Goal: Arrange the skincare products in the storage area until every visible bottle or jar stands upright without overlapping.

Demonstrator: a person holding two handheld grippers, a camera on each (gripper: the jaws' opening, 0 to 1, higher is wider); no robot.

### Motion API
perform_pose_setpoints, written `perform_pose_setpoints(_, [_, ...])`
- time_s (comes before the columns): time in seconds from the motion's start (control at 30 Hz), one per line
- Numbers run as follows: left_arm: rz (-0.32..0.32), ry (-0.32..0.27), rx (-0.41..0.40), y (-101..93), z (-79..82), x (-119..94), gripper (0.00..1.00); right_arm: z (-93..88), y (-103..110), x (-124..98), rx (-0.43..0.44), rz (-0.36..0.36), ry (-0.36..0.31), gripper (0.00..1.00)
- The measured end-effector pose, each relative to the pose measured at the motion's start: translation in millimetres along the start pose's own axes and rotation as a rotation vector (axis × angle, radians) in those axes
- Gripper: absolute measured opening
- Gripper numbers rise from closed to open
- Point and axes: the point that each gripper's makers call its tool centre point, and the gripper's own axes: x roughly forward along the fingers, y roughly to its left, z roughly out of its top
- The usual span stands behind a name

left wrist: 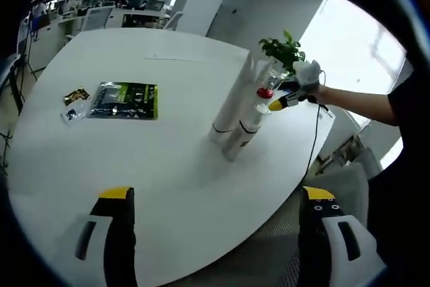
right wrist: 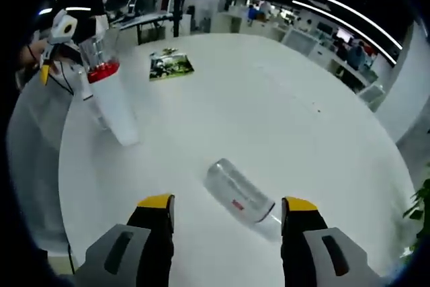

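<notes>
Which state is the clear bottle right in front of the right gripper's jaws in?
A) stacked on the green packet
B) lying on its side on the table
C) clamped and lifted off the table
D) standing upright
B: in the right gripper view the clear bottle lies on its side on the white table, just ahead of the open right gripper, whose jaws do not touch it.

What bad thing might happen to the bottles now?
1. The clear bottle lies on its side between the open jaws of the right gripper. Being round, it may roll toward the table edge if nudged.
2. The tall white bottles stand close together. The right gripper works right beside them in the left gripper view, so a bump might topple them.
</notes>
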Motion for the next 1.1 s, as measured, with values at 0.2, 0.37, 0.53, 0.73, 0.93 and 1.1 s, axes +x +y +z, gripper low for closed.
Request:
perform_pose_setpoints(0.2, [0.005, 0.011, -0.014, 4.6, -2.2, 2, 0.95, 2.3, -4, 10, 0.001, 0.014, 0.002, 0.61])
perform_pose_setpoints(0.37, [0.012, 0.010, -0.016, 7.9, -0.2, 2, 0.94, 0.8, -8, 18, -0.001, 0.022, 0.012, 0.57])
perform_pose_setpoints(0.53, [0.011, 0.015, -0.018, 8.8, -0.3, 3, 0.94, -3.5, -10, 25, -0.021, 0.029, 0.046, 0.54])
perform_pose_setpoints(0.73, [0.013, 0.024, -0.023, 10.7, -5.9, 1, 0.94, -6.2, -16, 35, -0.046, 0.026, 0.077, 0.43])
perform_pose_setpoints(0.93, [0.013, 0.031, -0.036, 8.0, -12.6, 1, 0.94, -10.0, -12, 37, -0.174, 0.082, 0.166, 0.29])
perform_pose_setpoints(1.1, [0.006, 0.028, -0.039, 4.3, -14.0, 1, 0.94, -11.7, -13, 37, -0.227, 0.117, 0.223, 0.20])
